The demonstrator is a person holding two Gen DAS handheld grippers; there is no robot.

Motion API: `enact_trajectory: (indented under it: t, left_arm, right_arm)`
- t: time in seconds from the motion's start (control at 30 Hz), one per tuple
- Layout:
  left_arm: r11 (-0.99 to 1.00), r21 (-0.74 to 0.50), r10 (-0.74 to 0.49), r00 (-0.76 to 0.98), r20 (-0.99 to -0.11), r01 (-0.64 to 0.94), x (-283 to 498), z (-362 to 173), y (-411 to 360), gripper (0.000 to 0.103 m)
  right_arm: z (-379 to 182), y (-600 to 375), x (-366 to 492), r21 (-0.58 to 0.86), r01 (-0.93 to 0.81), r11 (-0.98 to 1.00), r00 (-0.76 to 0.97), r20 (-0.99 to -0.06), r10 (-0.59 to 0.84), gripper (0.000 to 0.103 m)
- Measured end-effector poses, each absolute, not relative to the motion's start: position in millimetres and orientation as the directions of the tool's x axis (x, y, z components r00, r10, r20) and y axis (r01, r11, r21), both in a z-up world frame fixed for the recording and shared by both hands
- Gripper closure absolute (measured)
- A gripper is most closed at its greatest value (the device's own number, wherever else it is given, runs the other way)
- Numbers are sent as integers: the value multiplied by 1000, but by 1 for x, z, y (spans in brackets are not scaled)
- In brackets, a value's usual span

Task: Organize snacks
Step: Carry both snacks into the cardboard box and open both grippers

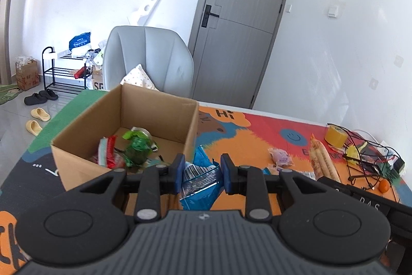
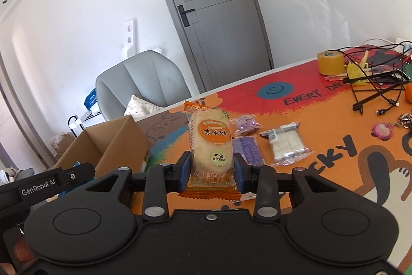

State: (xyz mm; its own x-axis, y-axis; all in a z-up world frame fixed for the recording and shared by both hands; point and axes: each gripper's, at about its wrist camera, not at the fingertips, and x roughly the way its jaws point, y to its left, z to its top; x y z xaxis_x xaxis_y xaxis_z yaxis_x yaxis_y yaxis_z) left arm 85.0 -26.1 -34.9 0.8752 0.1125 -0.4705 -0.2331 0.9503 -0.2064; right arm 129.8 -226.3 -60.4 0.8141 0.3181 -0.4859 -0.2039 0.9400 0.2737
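Observation:
An open cardboard box (image 1: 164, 120) stands on the colourful table mat and holds green and red snack packets (image 1: 136, 148). My left gripper (image 1: 202, 173) is shut on a blue snack packet (image 1: 199, 179), just right of the box's near corner. My right gripper (image 2: 212, 170) is shut on an orange rice-cracker packet (image 2: 209, 143), held upright above the mat, with the box (image 2: 108, 146) to its left. A purple packet (image 2: 244, 124), a second purple packet (image 2: 249, 150) and a clear packet of white bars (image 2: 285, 143) lie on the mat beyond it.
A long orange snack packet (image 1: 323, 159) and a small pink packet (image 1: 282, 156) lie right of the box. Yellow tape roll (image 2: 331, 62), tangled black cables (image 2: 376, 84), an orange fruit (image 2: 409, 93) and a keychain (image 2: 383, 130) crowd the far right. A grey chair (image 1: 149, 58) stands behind the table.

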Motion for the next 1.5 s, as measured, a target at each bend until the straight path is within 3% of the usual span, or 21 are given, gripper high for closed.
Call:
enact_trajectory:
  t: [0.8,1.5]
  left_arm:
    - [910,-245,217,887,-407,-335,82,-8,58,75]
    - [897,-272,189,857,-479,-349,144,-22,101,74]
  right_arm:
    - [-37,-139,140,255,-354,900,784,-445,434,68]
    - [-46,-83,187,248,-365,897,747,-497,441,68]
